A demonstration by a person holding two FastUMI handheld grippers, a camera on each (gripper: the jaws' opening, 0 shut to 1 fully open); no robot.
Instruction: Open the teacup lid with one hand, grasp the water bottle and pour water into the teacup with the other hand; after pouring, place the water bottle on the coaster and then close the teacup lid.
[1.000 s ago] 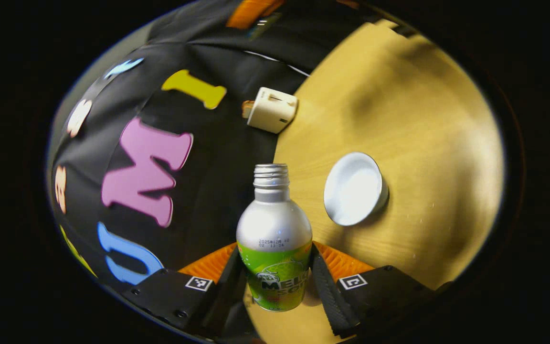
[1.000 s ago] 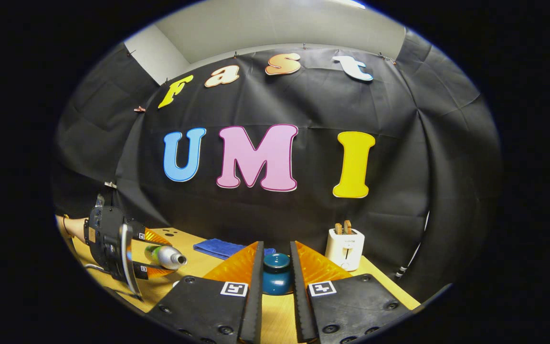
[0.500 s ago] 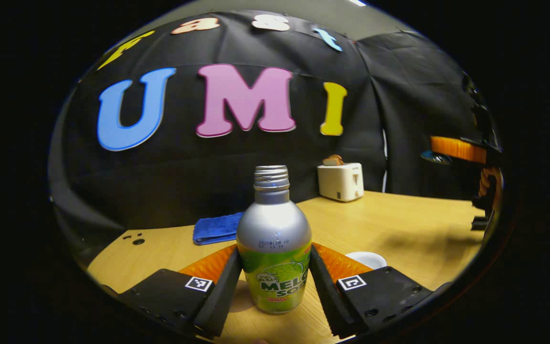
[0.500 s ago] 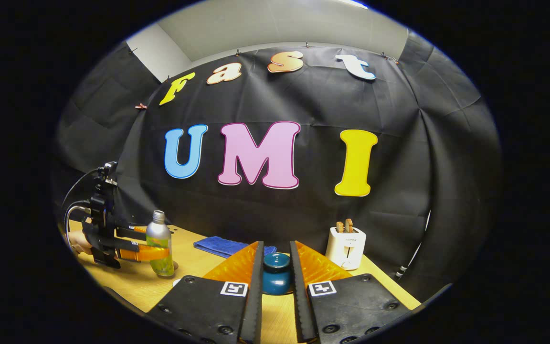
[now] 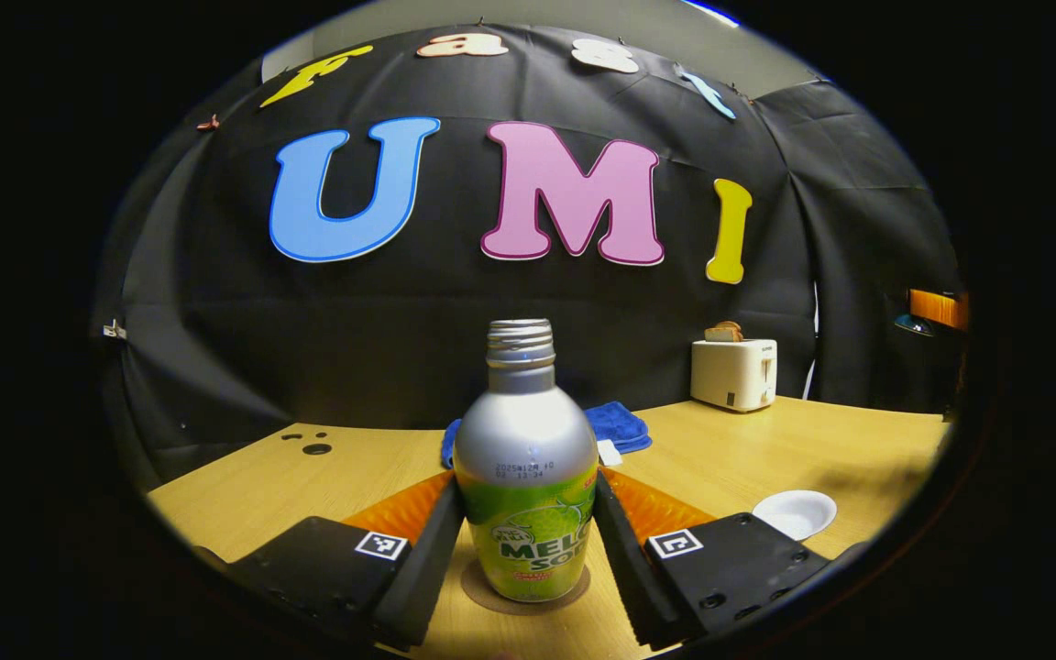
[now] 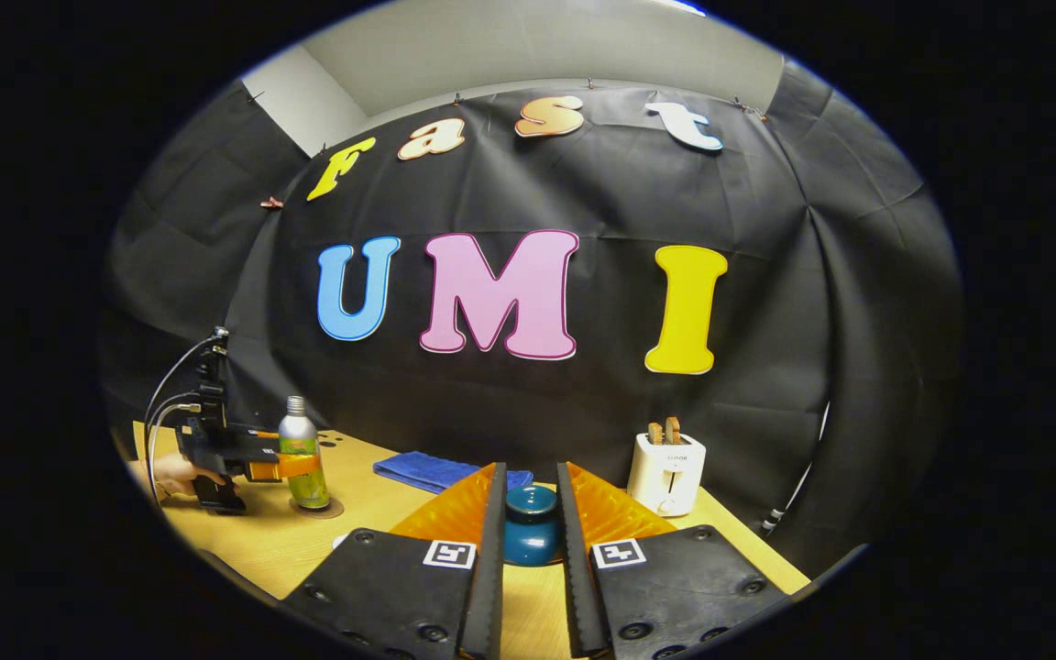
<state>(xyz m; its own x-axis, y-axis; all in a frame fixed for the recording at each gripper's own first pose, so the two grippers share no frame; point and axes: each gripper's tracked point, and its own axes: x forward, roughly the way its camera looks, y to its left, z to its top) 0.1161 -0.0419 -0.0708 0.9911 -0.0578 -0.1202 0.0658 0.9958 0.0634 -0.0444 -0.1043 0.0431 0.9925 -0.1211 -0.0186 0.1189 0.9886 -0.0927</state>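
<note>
The water bottle [image 5: 525, 431], silver with a green label and no cap, stands upright on the round brown coaster [image 5: 482, 596]. My left gripper [image 5: 528, 478] is shut on its lower half. The white teacup [image 5: 796, 511] sits uncovered on the table to the right. In the right gripper view, my right gripper [image 6: 529, 469] is shut on the knob of the teal teacup lid [image 6: 531, 527], held above the table. That view also has the left gripper [image 6: 262, 458] at far left, with the bottle [image 6: 299, 440] on the coaster [image 6: 319, 509] and a hand [image 6: 170, 472] behind it.
A white toaster [image 5: 734, 371] with toast stands at the back right of the wooden table [image 5: 748, 449]. A folded blue cloth [image 5: 615, 426] lies behind the bottle by the black wall. The toaster [image 6: 665, 463] and cloth [image 6: 427, 472] also appear in the right gripper view.
The left gripper swung the bottle from tilted beside the teacup to upright, carried it left and set it down on the coaster. The right gripper kept still with the lid.
</note>
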